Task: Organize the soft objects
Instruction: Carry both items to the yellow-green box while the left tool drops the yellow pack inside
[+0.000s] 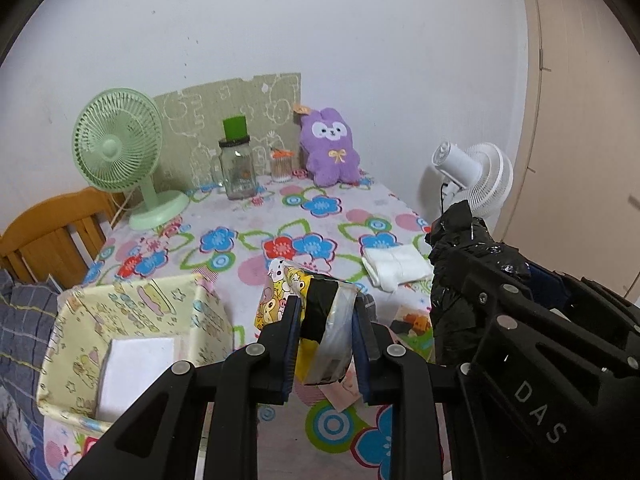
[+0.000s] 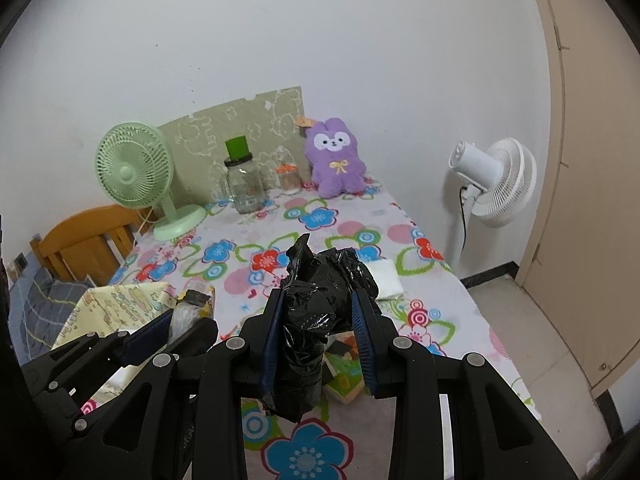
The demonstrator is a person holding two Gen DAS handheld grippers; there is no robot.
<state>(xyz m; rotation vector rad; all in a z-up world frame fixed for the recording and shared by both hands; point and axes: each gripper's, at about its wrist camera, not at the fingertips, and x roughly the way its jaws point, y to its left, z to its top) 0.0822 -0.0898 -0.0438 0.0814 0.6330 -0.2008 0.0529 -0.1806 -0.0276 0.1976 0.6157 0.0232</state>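
Observation:
My left gripper (image 1: 325,312) is shut on a yellow cartoon-print soft pack (image 1: 316,316) wrapped with black and clear bands, held above the table. My right gripper (image 2: 318,308) is shut on a crumpled black plastic bag bundle (image 2: 316,304); the bundle also shows at the right of the left wrist view (image 1: 460,264). A pale yellow fabric box (image 1: 132,328) holding a white pad (image 1: 136,372) stands to the left of the left gripper. A folded white cloth (image 1: 396,266) lies on the table. A purple plush bunny (image 1: 330,146) sits at the back.
The table has a flowered cloth (image 1: 280,216). At the back stand a green desk fan (image 1: 120,148), a glass jar with green lid (image 1: 237,164) and a small swab jar (image 1: 281,166). A white floor fan (image 2: 492,184) stands right; a wooden chair (image 1: 48,236) left.

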